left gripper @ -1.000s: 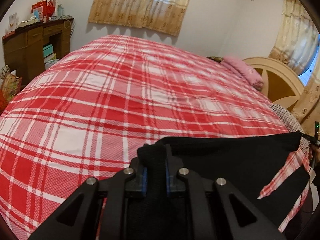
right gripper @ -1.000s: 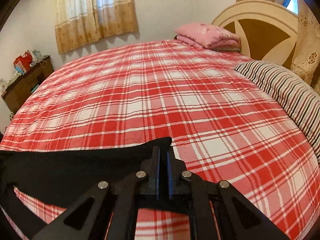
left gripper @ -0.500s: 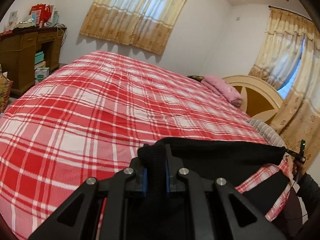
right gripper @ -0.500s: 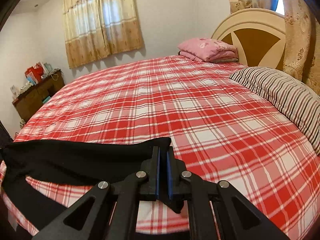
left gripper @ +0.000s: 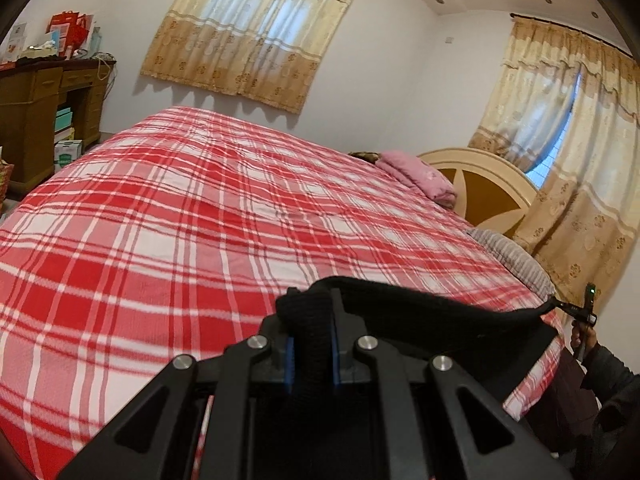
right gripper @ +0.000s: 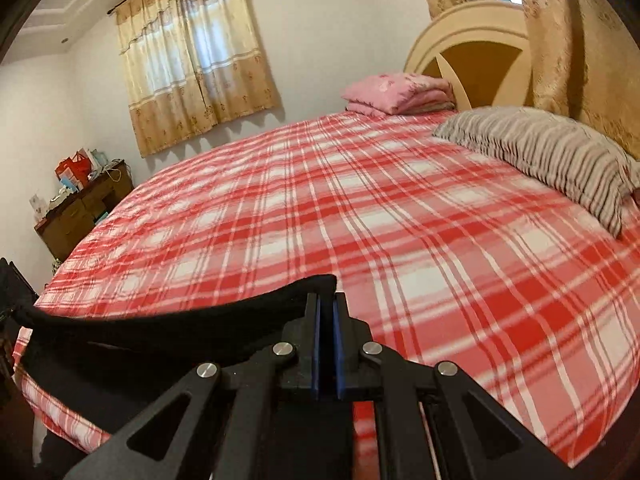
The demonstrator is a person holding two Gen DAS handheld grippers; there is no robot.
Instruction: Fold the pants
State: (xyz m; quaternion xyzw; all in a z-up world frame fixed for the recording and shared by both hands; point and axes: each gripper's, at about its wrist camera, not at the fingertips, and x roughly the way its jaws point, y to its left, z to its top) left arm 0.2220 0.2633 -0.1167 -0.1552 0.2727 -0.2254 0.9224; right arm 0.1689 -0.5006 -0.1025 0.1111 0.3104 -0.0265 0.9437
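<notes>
The black pants [left gripper: 432,320] hang stretched between my two grippers above the near edge of the bed. My left gripper [left gripper: 311,312] is shut on one end of the pants' top edge, with thick cloth bunched between the blue pads. My right gripper [right gripper: 326,308] is shut on the other end of the pants [right gripper: 168,320], which run off to the left in its view. The right gripper also shows small at the far right of the left wrist view [left gripper: 582,312]. The lower part of the pants hangs out of sight below the bed edge.
The bed has a red and white plaid cover [left gripper: 192,216]. A striped pillow [right gripper: 540,152] and a folded pink blanket [right gripper: 396,92] lie by the cream headboard [right gripper: 472,48]. A wooden desk with boxes [left gripper: 44,112] stands at the left wall. Curtains cover the windows.
Both grippers have risen and tilted up with the pants held taut; more of the walls, curtains and ceiling shows now. Both grips are unchanged.
</notes>
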